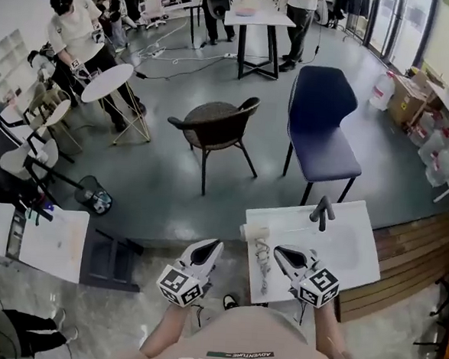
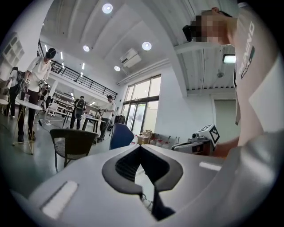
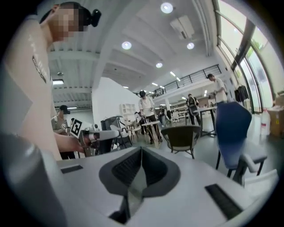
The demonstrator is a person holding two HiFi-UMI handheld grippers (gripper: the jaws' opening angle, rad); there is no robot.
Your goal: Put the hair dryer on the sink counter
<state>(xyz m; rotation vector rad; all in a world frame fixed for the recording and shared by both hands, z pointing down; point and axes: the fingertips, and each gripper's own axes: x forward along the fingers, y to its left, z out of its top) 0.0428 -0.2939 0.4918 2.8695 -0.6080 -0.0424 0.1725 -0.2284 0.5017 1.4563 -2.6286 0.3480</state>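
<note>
Two closed tongs, left (image 1: pixel 213 246), right (image 1: pixel 280 252), flank one hair dryer (image 1: pixel 256 233).

The white smooth sink surface (image 1: pixel 357 261) looks glossy. The grey floor (image 1: pixel 157 162) shines, polished. The wide blue chair (image 1: pixel 323 136) seems matt cloth. The brown wooden boards (image 1: pixel 411 249) look matt.

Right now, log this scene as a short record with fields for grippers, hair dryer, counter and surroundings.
left gripper: jaws together, nothing between them, held up beside the counter's left edge
right gripper: jaws together, empty, held up above the counter
hair dryer: lies at the left edge of the sink counter, not held
cord: trails from the dryer along the counter toward the person
sink counter: white, with a black faucet at its far side
beyond: brown chair and blue chair on the floor
</note>
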